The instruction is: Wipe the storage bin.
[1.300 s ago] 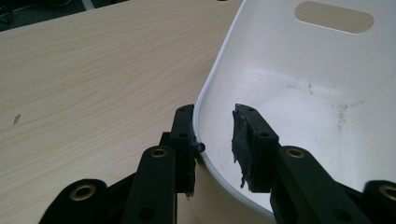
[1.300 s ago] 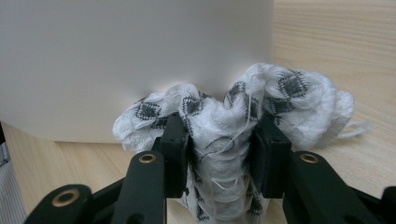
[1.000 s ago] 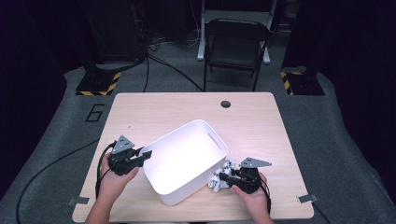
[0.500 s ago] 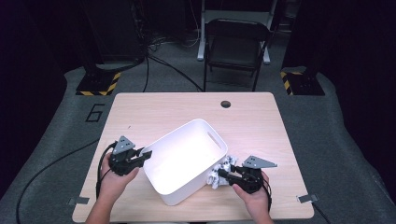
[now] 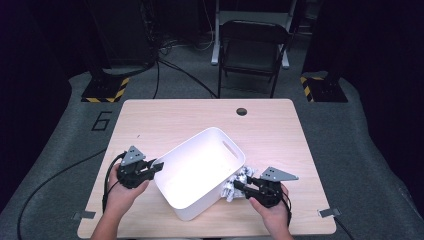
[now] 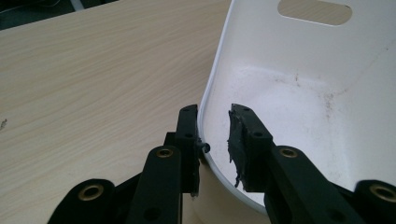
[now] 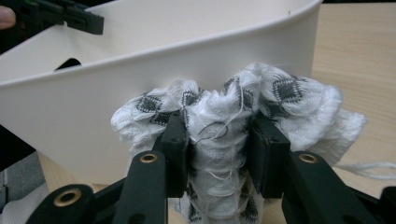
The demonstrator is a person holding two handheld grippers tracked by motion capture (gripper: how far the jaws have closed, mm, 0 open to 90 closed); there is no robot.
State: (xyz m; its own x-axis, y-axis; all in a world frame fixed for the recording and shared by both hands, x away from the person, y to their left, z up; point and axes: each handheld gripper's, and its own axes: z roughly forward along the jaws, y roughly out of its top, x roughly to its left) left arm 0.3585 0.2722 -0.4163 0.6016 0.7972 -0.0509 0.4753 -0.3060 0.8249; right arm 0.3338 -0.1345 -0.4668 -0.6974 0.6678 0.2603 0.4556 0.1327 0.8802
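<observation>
Right gripper view: the right tongs (image 7: 218, 154) are clamped on a bunched white knitted cloth with black diamond pattern (image 7: 243, 107), pressed against the outer wall of a white plastic tub (image 7: 93, 107). The left tongs (image 6: 212, 140) have just been closing astride the tub's rim, one pad seemingly touching, a gap remaining inside. The tub is tilted on the light wooden desk (image 5: 165, 120).

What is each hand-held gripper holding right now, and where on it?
Right hand-held gripper pinches the bunched middle of the white patterned cloth. Left hand-held gripper straddles the white bin's rim, its jaws just closing, not yet clamped.
</observation>
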